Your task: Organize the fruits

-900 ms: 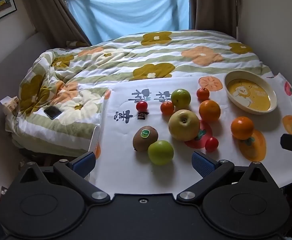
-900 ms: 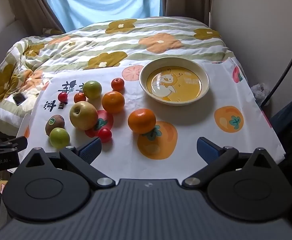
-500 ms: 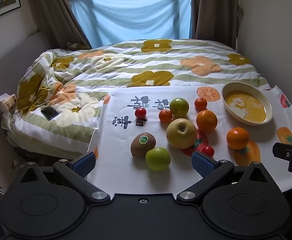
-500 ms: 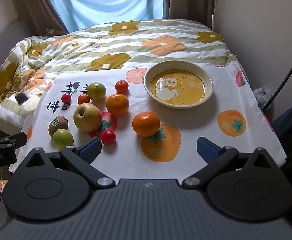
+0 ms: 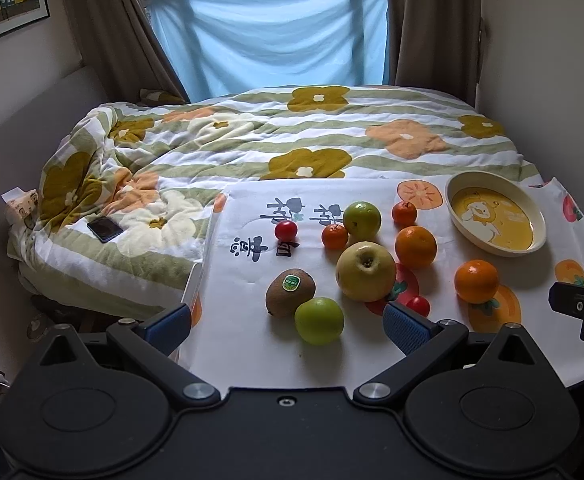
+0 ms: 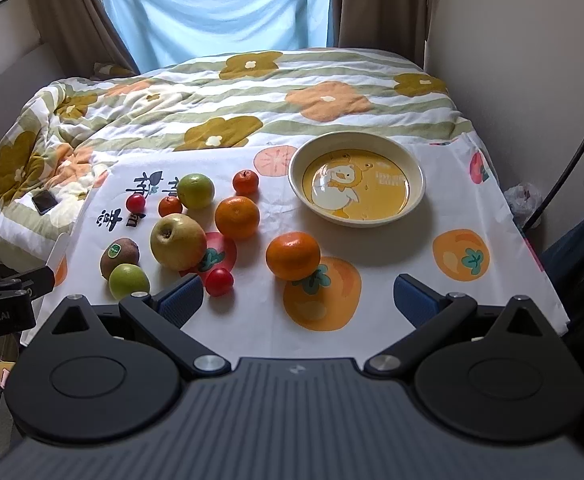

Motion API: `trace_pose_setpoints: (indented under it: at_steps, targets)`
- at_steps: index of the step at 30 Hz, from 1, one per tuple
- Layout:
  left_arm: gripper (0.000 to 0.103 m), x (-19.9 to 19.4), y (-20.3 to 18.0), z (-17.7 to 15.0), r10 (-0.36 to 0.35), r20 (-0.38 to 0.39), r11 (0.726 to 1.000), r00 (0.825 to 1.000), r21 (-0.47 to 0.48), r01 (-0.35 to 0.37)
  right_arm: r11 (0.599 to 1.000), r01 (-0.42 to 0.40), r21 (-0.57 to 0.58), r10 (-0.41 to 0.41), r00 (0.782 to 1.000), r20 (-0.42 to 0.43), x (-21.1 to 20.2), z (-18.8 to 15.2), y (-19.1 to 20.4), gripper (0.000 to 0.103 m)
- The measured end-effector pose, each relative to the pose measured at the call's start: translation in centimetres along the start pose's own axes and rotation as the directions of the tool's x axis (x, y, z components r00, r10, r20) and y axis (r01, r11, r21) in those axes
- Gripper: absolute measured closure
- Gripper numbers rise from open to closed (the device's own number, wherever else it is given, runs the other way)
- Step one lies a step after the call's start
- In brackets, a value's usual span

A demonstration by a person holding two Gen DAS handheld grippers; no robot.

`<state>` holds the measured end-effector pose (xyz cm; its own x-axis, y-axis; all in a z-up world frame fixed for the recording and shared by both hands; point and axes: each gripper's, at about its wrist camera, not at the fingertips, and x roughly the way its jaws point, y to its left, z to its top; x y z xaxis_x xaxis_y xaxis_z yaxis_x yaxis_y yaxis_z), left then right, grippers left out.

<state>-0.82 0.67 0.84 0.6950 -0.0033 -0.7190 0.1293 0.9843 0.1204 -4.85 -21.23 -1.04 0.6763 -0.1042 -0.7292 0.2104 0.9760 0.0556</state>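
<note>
Right wrist view shows the right tool (image 6: 298, 300) spread wide and empty above the surface (image 6: 372, 312); the left tool (image 5: 288, 322) is likewise wide. All fruits lie loose left of the empty bowl (image 6: 416, 196). Nudging the nearest orange (image 6: 293, 255) or small tomato (image 6: 219, 282) could roll it off the near edge.

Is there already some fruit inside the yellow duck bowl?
No, the bowl holds nothing; all fruits lie on the cloth beside it.
</note>
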Motion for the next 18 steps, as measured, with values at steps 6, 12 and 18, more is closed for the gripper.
trace_pose_setpoints:
  at_steps: [6,12,18]
  targets:
    - [0.000,-0.09,0.08,-0.05,0.009,0.006,1.000,1.000,-0.008,-0.009,1.000,-0.002,0.001,0.002,1.000,0.005,-0.20,-0.03,0.04,0.000]
    - [0.000,-0.25,0.13,-0.11,0.010,0.013,1.000,1.000,-0.016,-0.010,1.000,-0.005,0.004,0.004,1.000,0.010,-0.43,-0.05,0.15,0.000]
    - [0.000,-0.25,0.14,-0.14,0.011,0.010,1.000,1.000,-0.019,-0.011,1.000,-0.007,0.003,0.007,1.000,0.012,-0.45,0.01,0.12,0.000]
